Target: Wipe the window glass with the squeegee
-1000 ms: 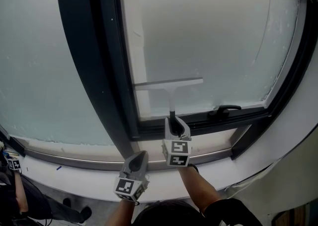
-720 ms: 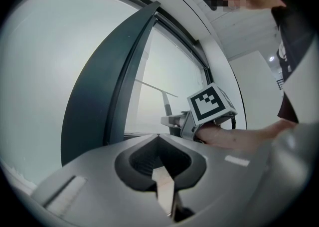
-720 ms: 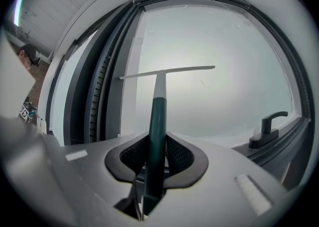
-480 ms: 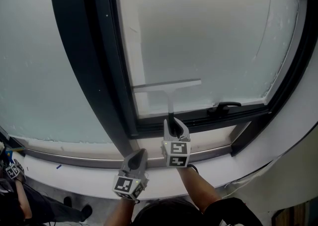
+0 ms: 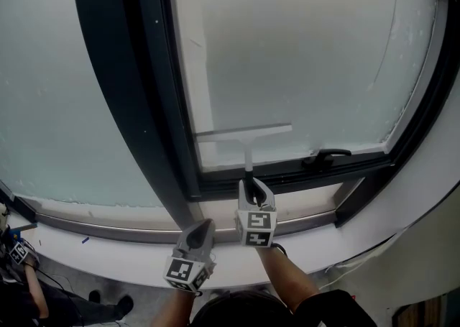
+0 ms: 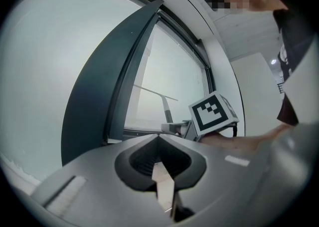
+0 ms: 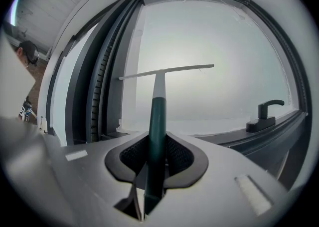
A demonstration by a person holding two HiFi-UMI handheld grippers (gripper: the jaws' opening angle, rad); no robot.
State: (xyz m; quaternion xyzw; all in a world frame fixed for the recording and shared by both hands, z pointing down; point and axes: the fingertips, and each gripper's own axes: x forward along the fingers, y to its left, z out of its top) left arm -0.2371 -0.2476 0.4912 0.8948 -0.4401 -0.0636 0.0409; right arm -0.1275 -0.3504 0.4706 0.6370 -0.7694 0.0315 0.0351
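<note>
Two hand-held grippers low at window. On right gripper (image 5: 250,185), jaws clamped tight on dark green handle of slim white-bladed T-shaped squeegee (image 5: 247,135) — blade straight ahead of jaws, against frosted pale window glass (image 5: 302,52), just above dark grey lower sash frame (image 5: 287,171). Black lever window handle (image 5: 327,155) off to right of that gripper. On left gripper (image 5: 203,226), below-left of right gripper, jaws drawn together on nothing — thick dark mullion (image 5: 122,88) ahead-left.
</note>
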